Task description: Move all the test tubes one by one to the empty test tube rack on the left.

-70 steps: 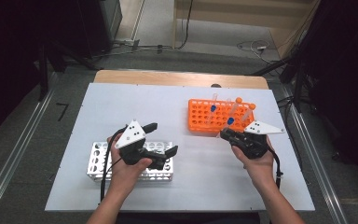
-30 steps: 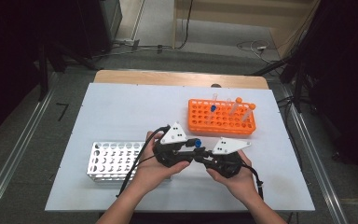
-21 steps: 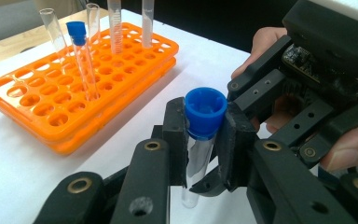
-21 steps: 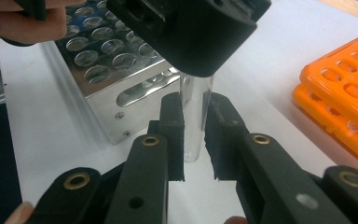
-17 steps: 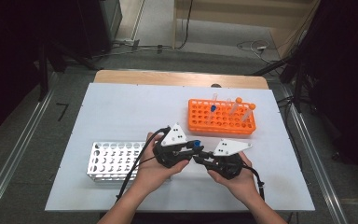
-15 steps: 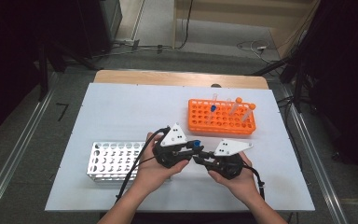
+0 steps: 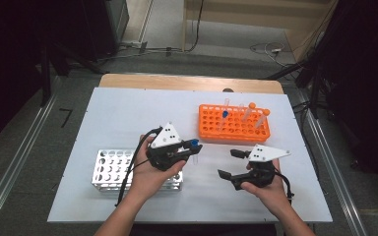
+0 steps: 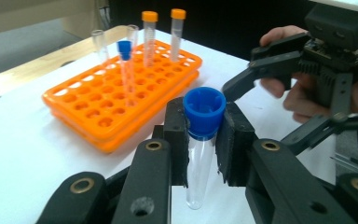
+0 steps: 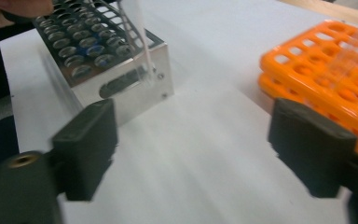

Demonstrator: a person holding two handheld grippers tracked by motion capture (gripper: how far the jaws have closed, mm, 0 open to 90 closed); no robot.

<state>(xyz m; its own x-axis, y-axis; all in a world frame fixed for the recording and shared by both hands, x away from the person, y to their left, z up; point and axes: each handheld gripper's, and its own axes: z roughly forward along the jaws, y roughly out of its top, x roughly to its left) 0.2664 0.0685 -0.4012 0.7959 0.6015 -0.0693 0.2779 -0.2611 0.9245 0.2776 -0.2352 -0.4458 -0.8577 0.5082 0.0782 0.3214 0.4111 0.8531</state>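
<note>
Metal rack (image 7: 109,169) sits at the table's (image 7: 128,113) left. Just right of it, left gripper (image 7: 193,150) is clamped on a clear tube (image 8: 199,163) right under its blue cap (image 8: 204,111); tube's long axis is roughly upright in the left gripper view, cap up, tip down, above the table. Orange rack (image 7: 234,125) lies beyond the metal rack, to the right. Right gripper (image 7: 230,163), right of the metal rack and apart from the tube, has just been opening: jaws wide, nothing between them.
</note>
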